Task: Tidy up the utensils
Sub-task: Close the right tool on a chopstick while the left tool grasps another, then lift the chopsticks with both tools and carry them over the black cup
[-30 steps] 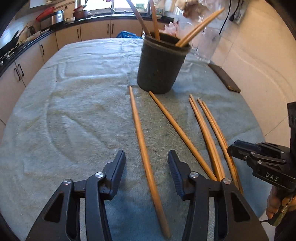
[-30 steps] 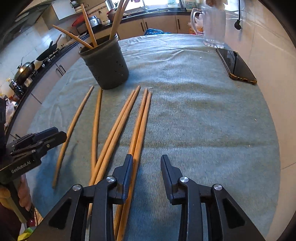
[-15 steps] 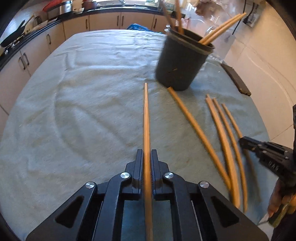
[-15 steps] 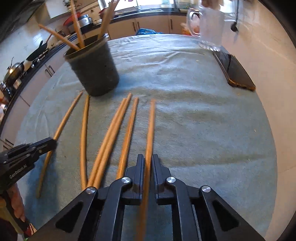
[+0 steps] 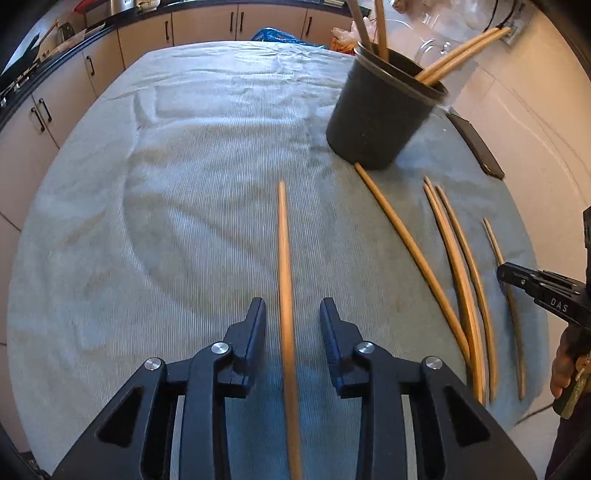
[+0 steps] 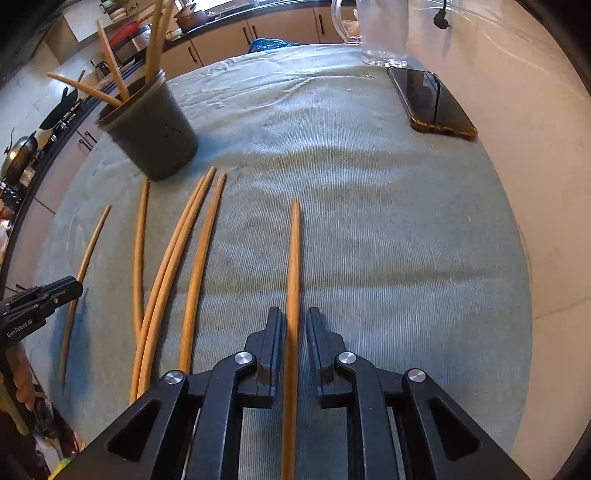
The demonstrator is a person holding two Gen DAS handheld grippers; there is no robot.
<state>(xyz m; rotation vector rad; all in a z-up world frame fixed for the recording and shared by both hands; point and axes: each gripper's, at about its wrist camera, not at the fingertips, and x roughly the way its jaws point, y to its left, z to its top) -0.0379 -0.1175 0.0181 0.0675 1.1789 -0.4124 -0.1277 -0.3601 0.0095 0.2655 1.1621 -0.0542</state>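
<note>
Looking down both claws onto a grey-green cloth [image 5: 184, 192] spread over the whole table. Toward the far side, upright on that cloth, a dark round holder [image 5: 376, 118] with several wooden sticks leaning out of its mouth. Near the wall edge, a clear glass jug [image 6: 384, 33], and close by it a dark phone [image 6: 432, 103] lying flat.

Low over the cloth, the left gripper [image 5: 291, 317]: jaws apart, straddling one chopstick [image 5: 282, 240] with a clear gap on each side. Same pose for the right gripper [image 6: 293, 321]: jaws nearly together yet not pinching, slim gaps either side of a second chopstick [image 6: 294, 251]. Cannot tell whether either stick is resting or lifted.

Lying loose between the two claws, four more chopsticks [image 6: 197, 277], roughly parallel, thin ends toward the holder, one end right at its base.
</note>
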